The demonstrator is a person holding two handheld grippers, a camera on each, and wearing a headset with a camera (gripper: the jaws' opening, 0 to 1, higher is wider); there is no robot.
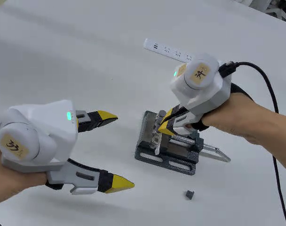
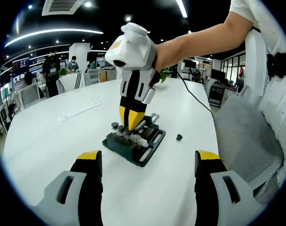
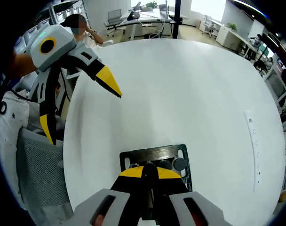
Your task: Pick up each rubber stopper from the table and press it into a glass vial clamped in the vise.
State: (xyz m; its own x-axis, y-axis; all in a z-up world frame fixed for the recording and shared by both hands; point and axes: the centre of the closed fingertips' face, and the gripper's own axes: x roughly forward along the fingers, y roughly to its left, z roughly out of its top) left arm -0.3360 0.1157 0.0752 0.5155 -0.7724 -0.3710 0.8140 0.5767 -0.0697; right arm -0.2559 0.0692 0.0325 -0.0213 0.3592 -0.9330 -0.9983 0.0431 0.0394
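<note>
The rubber stopper (image 1: 189, 194) still loose lies in the head view on the bare table (image 1: 77, 52), just beside the vise (image 1: 169, 148) on the side toward the person's edge of the table. It is too small to tell which way its long axis runs. The right gripper (image 1: 165, 123) points down onto the vials in the vise with its jaws drawn together; I cannot tell whether a stopper is pinched between the tips. The left gripper (image 1: 114, 149) hovers well apart from the vise on its other side, jaws spread wide and empty. In the left gripper view the stopper (image 2: 179, 137) sits ahead of the left gripper (image 2: 147, 156) and a little right of its centre line, beyond the vise (image 2: 133, 143), where the right gripper (image 2: 132, 118) stands upright. In the right gripper view the right gripper (image 3: 147, 172) is closed over the vise (image 3: 154, 155), and the open left gripper (image 3: 79, 106) hangs off toward the table's left edge. The free, open left gripper looks the readier for that stopper; it would need to swing right, past the vise.
</note>
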